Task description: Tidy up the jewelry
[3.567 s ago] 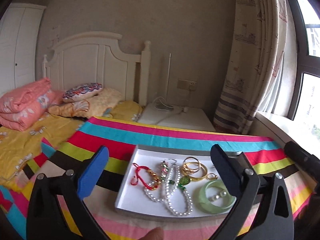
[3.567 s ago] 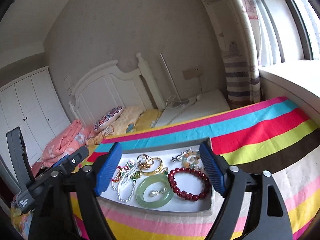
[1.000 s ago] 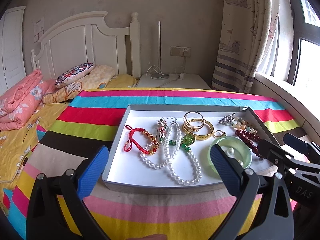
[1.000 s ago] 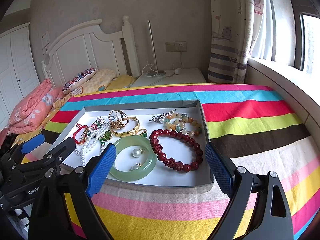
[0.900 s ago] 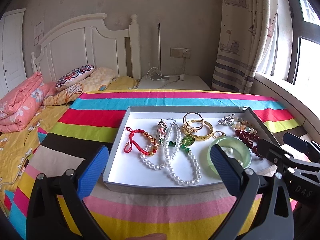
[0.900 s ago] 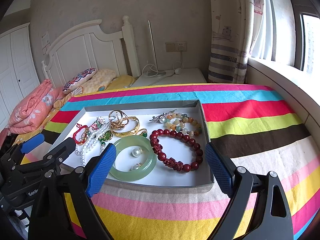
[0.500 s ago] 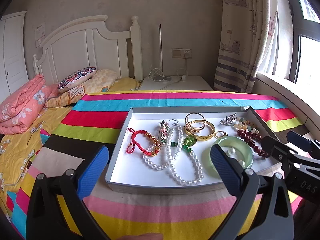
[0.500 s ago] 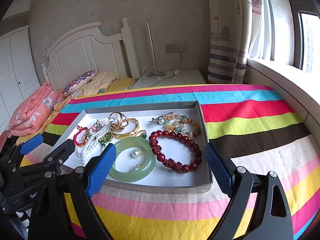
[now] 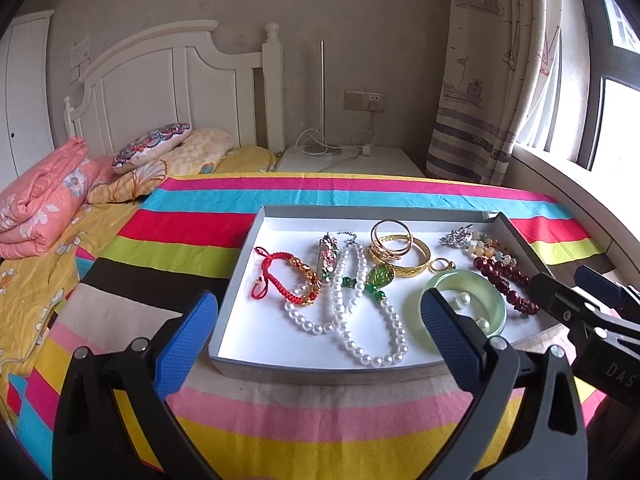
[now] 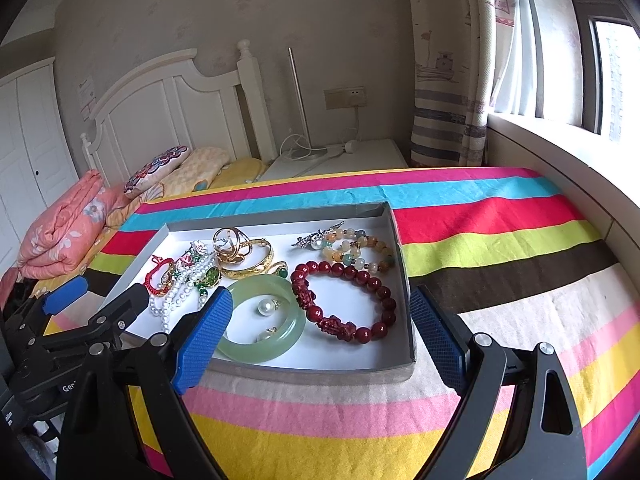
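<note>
A shallow white tray (image 9: 256, 332) (image 10: 362, 362) lies on a striped cloth and holds mixed jewelry. In it are a red cord bracelet (image 9: 280, 276), a pearl necklace (image 9: 360, 320), gold bangles (image 9: 400, 250) (image 10: 244, 258), a green jade bangle (image 9: 494, 300) (image 10: 264, 350) with pearl earrings inside, a dark red bead bracelet (image 10: 344, 300) and a pale bead bracelet (image 10: 356, 250). My left gripper (image 9: 316, 330) hovers open just before the tray's near edge, empty. Over the tray's near right corner my right gripper (image 10: 320, 330) is open and empty too.
The striped cloth (image 10: 500, 248) covers the table. Behind it stand a bed with pillows (image 9: 160, 148) and a folded pink quilt (image 9: 40, 204), a white nightstand (image 9: 352, 160) with cables, a curtain (image 9: 488, 80) and a window sill (image 10: 560, 152) at the right.
Both grippers came closer to the tray over the last few seconds. In the last second the views barely shift; the jewelry lies as before and both grippers stay open.
</note>
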`<action>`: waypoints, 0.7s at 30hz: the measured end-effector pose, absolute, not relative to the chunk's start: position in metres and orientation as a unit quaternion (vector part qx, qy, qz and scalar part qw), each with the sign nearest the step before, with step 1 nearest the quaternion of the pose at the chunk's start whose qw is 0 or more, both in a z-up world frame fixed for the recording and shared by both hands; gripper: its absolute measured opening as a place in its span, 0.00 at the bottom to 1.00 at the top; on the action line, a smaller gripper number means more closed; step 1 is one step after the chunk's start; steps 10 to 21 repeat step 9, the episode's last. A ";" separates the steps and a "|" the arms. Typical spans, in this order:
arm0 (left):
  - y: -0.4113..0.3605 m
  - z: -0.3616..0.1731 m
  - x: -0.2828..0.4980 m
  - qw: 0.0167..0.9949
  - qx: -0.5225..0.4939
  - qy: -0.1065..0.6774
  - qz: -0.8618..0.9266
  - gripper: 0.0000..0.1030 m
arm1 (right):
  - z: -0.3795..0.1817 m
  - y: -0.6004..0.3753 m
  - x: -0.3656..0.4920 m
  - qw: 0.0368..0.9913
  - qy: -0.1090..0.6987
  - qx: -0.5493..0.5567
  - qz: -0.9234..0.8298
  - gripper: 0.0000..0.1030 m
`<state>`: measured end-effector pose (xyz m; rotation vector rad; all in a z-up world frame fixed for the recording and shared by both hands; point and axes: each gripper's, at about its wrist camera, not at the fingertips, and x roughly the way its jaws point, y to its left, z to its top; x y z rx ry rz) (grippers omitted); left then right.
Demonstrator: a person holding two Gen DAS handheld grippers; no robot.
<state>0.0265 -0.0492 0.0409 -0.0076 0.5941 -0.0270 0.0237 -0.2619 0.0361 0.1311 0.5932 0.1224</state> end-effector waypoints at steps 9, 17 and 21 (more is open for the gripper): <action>-0.052 0.037 0.003 0.941 0.026 0.336 -0.006 0.98 | 0.027 -0.241 0.005 0.934 0.347 0.010 0.090 0.84; -0.052 0.037 0.003 0.941 0.026 0.336 -0.006 0.98 | 0.027 -0.241 0.005 0.934 0.347 0.010 0.090 0.84; -0.052 0.037 0.003 0.941 0.026 0.336 -0.006 0.98 | 0.027 -0.241 0.005 0.934 0.347 0.010 0.090 0.84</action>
